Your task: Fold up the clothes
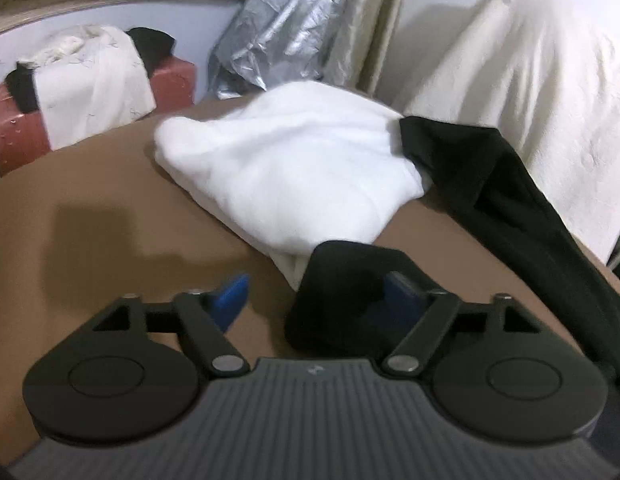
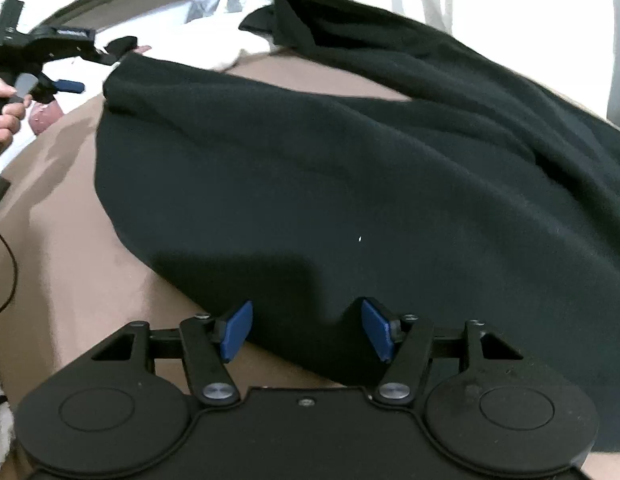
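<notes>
1. Brown tabletop [image 2: 70, 216] fills both my wrist views, with cream cloth-draped furniture [image 1: 529, 92] and a crinkled silver plastic sheet [image 1: 278, 20] behind it.
2. I see the black fleece garment [image 2: 310, 160] spread across the tabletop, one long part trailing to the far right edge.
3. A folded white fluffy garment [image 1: 286, 164] lies beyond it, touching the black fabric.
4. My left claw [image 1: 315, 300] is spread, with a black fabric corner lying over its right pad.
5. My right claw [image 2: 308, 330] is spread wide above the garment's near hem, pinching nothing.
</notes>
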Demonstrator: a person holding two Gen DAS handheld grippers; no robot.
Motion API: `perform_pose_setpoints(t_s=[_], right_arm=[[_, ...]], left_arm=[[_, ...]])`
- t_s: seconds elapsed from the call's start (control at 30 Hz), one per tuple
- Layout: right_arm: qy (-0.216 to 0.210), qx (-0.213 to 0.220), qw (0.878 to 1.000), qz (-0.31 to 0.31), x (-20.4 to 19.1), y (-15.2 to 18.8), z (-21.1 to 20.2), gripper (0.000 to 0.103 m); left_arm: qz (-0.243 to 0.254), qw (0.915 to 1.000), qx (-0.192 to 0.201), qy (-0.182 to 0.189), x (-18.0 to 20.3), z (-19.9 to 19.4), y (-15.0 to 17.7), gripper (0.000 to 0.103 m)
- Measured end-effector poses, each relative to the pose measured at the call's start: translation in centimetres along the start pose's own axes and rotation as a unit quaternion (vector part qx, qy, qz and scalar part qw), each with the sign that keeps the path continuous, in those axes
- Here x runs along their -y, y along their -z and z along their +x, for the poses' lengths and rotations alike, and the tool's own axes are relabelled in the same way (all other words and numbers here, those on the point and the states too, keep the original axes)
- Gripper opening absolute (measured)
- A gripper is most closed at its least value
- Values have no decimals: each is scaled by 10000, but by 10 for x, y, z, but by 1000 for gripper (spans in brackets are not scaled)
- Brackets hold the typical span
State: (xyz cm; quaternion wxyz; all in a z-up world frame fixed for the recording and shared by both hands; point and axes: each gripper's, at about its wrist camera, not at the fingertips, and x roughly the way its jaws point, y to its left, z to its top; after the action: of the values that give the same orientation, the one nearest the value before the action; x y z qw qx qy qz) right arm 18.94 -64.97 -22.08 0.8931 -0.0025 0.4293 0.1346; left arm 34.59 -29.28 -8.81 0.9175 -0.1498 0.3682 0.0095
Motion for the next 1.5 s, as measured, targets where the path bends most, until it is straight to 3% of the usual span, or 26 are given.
perform_pose_setpoints(t_s=[0.1, 0.17, 0.2, 0.23, 0.27, 0.3, 0.37, 0.4, 0.47, 0.53, 0.7, 0.77, 0.83, 0.93, 1.0, 1.03, 1.13, 1.23, 1.3, 1.37, 1.4, 1.43, 1.47, 1.5], right_arm=[[60, -37, 10000, -20, -3, -1, 3, 71], [57, -67, 10000, 21, -3, -4, 7, 77], [42, -67, 10000, 56, -3, -5, 8, 81], [31, -64, 9999, 101, -3, -7, 10, 82], [33, -46, 9999, 128, -4, -8, 12, 82], [24, -4, 9999, 142, -6, -9, 12, 82], [-166, 94, 9998, 101, -13, -13, 12, 82], [-262, 142, 9995, 75, -16, -14, 12, 82], [-516, 236, 9982, -190, -28, -21, 11, 82], [-720, 374, 9953, -537, -44, -32, 7, 82], [-941, 501, 9900, -920, -81, -50, 19, 83], [-957, 578, 9927, -456, -78, -51, 25, 83], [-966, 652, 9932, 4, -76, -52, 32, 83], [-671, 622, 9951, 384, -60, -55, 32, 82], [-473, 601, 9950, 636, -49, -57, 31, 81], [-374, 591, 9946, 762, -44, -58, 31, 80], [-77, 558, 9919, 1139, -28, -61, 31, 72], [209, 525, 9869, 1512, -12, -64, 30, 71], [-66, 571, 9839, 1692, -7, -58, 17, 71], [-261, 637, 9849, 1586, -5, -46, 5, 71], [-296, 632, 9865, 1481, -3, -40, 1, 71], [-183, 579, 9883, 1399, -1, -36, 0, 71], [-69, 526, 9898, 1322, 2, -32, 0, 71], [57, 479, 9895, 1361, 7, -29, -1, 71]], left_arm=[[25, 9901, -1063, 916, 6, 33, 13, 91], [216, 9814, -1524, 1148, 17, 63, 30, 90], [397, 9801, -1648, 1032, 24, 77, 40, 75], [634, 9824, -1587, 759, 35, 85, 48, 66], [905, 9845, -1369, 625, 48, 82, 52, 45], [1073, 9846, -1139, 781, 59, 69, 50, 15], [1177, 9794, -719, 1474, 74, 35, 40, 13], [1181, 9721, -501, 1964, 77, 15, 35, 11], [1058, 9491, -461, 2931, 83, -12, 29, 11], [725, 9277, -783, 3578, 85, -14, 34, 11], [138, 8911, -1992, 4075, 100, 32, 69, 12], [42, 8806, -2310, 4137, 106, 47, 79, 17], [334, 8808, -2463, 4031, 122, 46, 87, 20], [893, 8907, -2464, 3714, 128, 27, 89, 26], [858, 8925, -2076, 3912, 114, 9, 77, 49], [757, 8946, -1858, 3993, 106, 3, 69, 51], [538, 9037, -1151, 4089, 86, -8, 51, 52], [372, 9210, -650, 3823, 80, -6, 40, 47], [580, 9256, -446, 3713, 87, -8, 40, 45], [1247, 9094, -740, 3898, 114, -8, 50, 45], [1616, 8971, -946, 4002, 129, -8, 56, 57], [1846, 8805, -1452, 4117, 143, 2, 67, 66], [1957, 8572, -2198, 4226, 156, 18, 83, 81], [1977, 8464, -2663, 4166, 163, 29, 95, 81]])
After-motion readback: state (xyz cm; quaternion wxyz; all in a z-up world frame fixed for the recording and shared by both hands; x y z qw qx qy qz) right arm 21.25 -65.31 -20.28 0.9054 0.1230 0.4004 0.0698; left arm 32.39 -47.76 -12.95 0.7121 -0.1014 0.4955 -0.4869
